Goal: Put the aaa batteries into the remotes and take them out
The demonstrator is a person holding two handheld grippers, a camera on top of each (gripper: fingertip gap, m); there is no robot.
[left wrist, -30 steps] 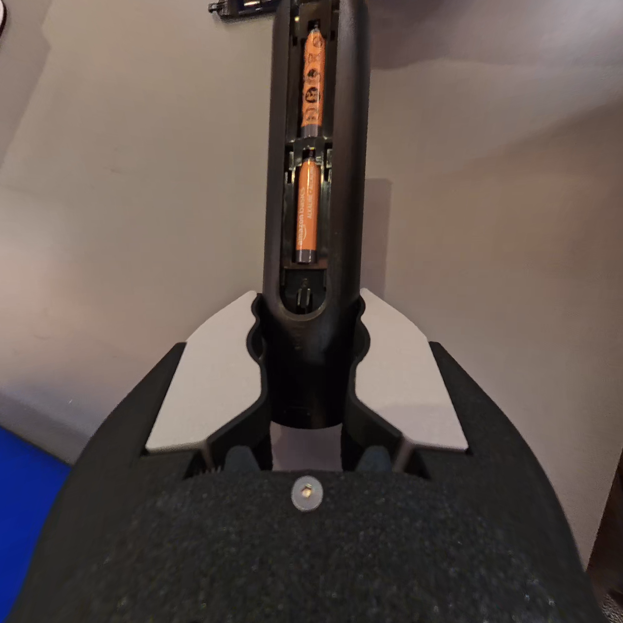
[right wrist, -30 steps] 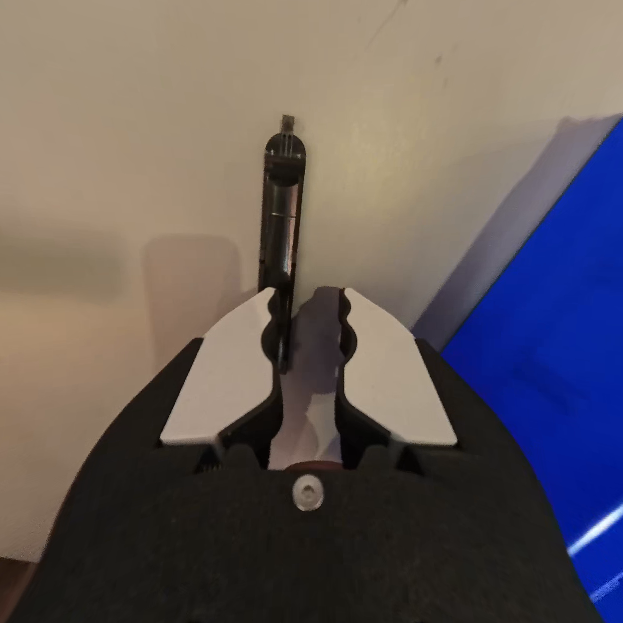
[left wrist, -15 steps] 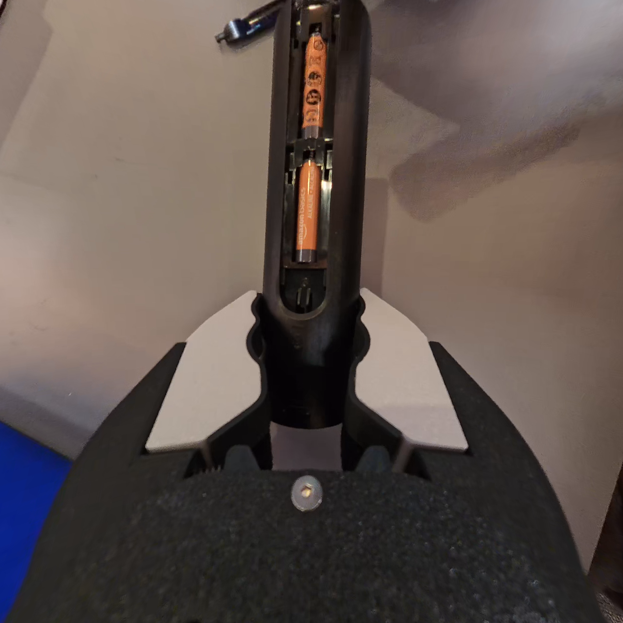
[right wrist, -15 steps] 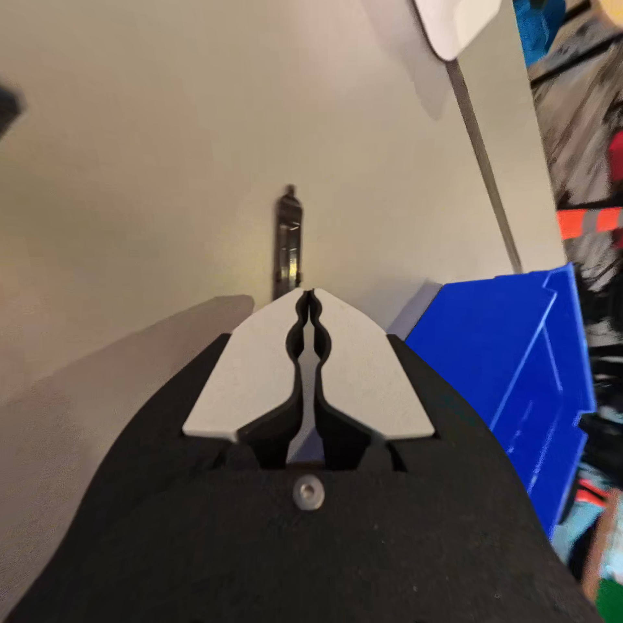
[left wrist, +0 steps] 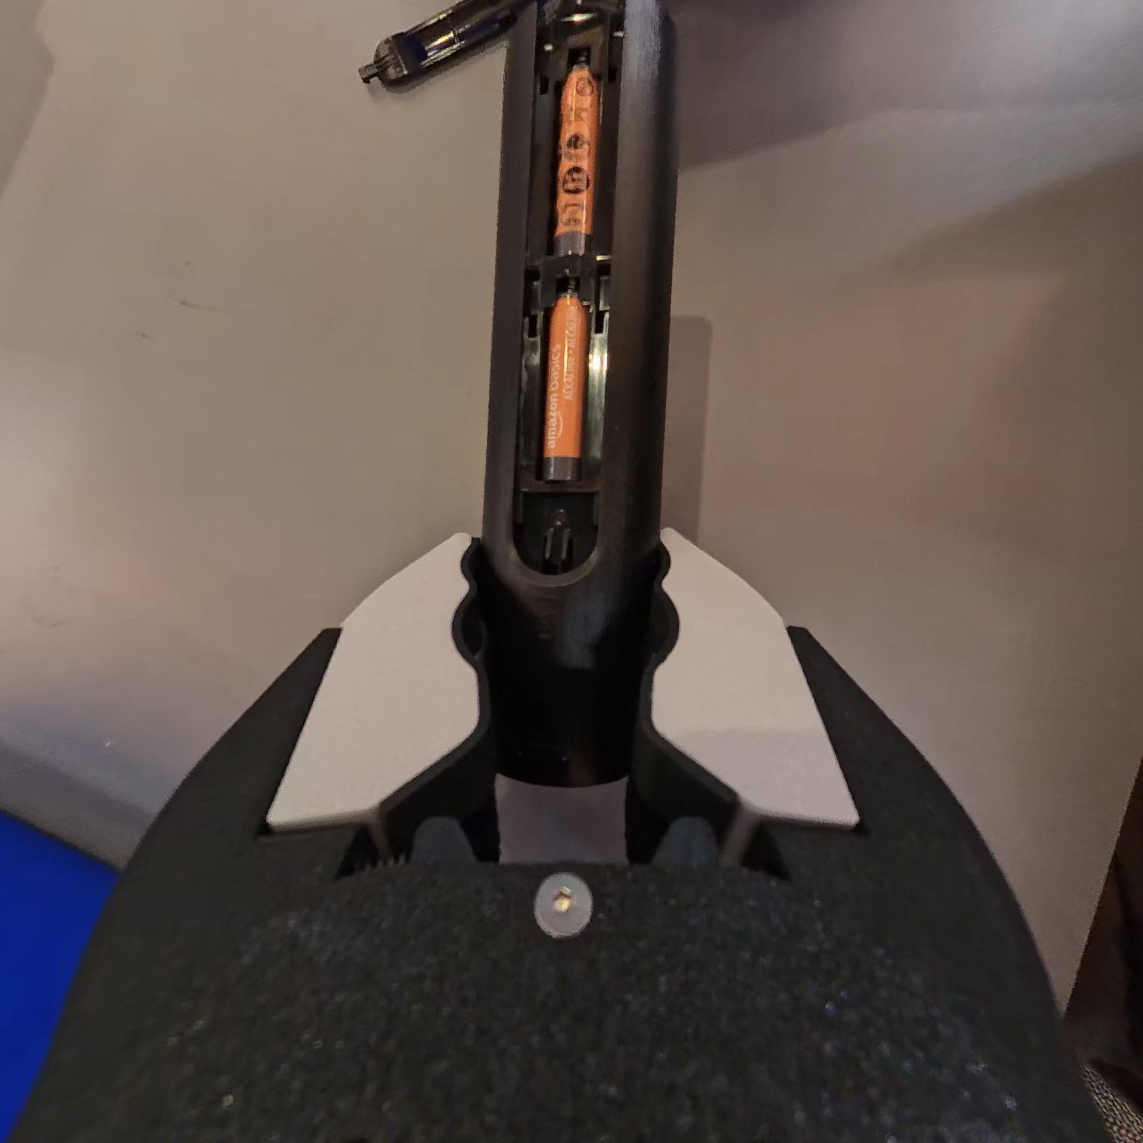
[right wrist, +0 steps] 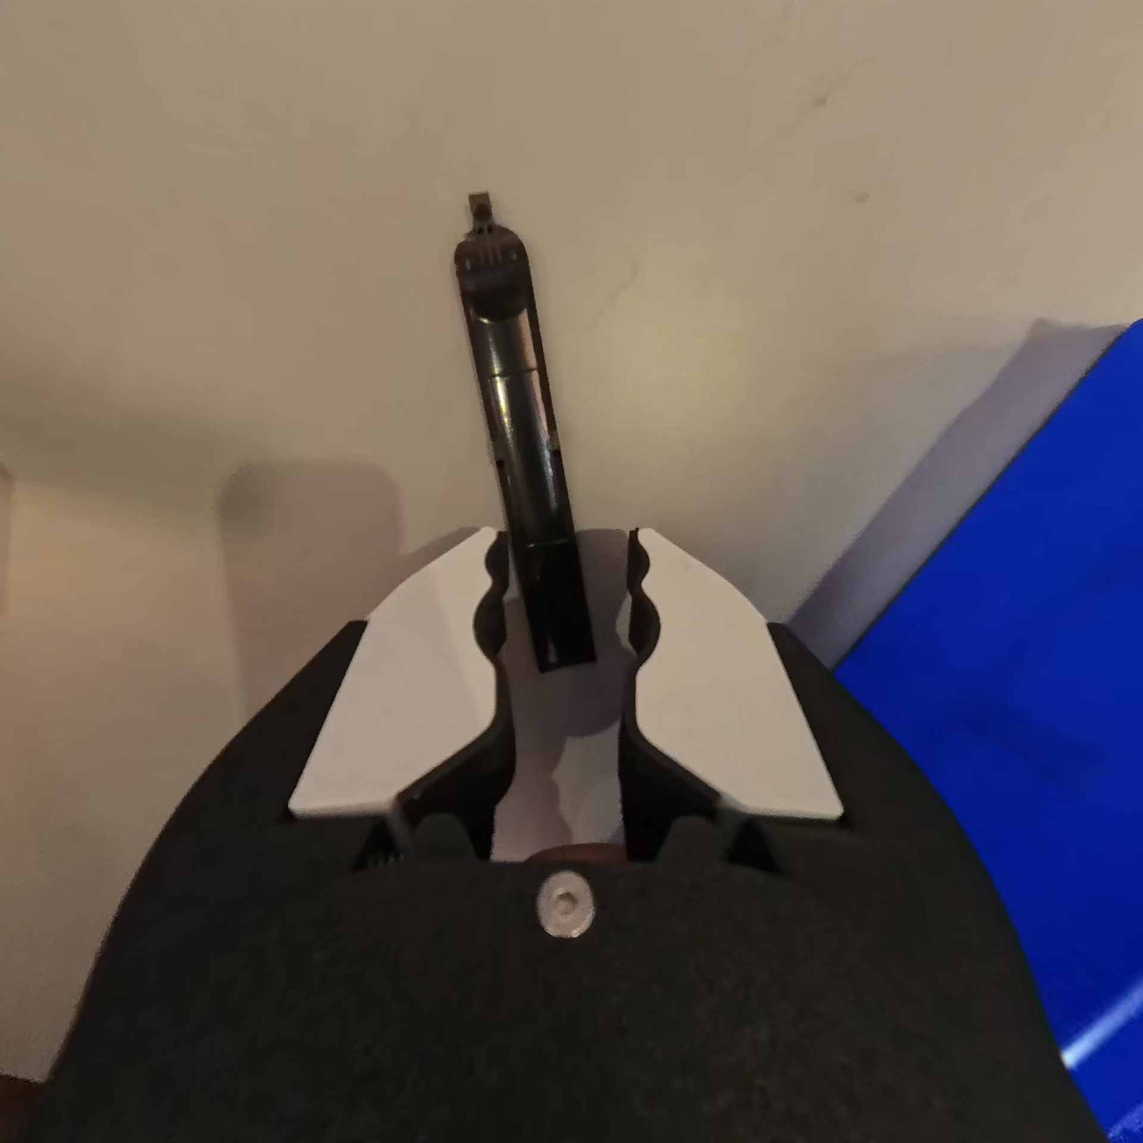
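My left gripper (left wrist: 568,544) is shut on the near end of a black remote (left wrist: 637,309), which points away from me over the table. Its battery bay faces up and is open. Two orange AAA batteries sit in it end to end, one near (left wrist: 564,396) and one far (left wrist: 578,154). The black battery cover (right wrist: 526,433) lies on the table. Its near end reaches in between the fingers of my open right gripper (right wrist: 566,538), closer to the left finger, which it may touch. The cover also shows in the left wrist view (left wrist: 433,40), beyond the remote to the left.
A blue bin (right wrist: 1020,742) stands close on the right of my right gripper, and a blue corner (left wrist: 37,928) shows at the lower left of the left wrist view. The pale tabletop (right wrist: 247,247) spreads around both grippers. About 25 cm separates my left fingertips from my right.
My right gripper was open, shut half a second ago while swinging up, and is open again with the cover between its fingers. The cover has turned slightly. The left gripper holds the remote still.
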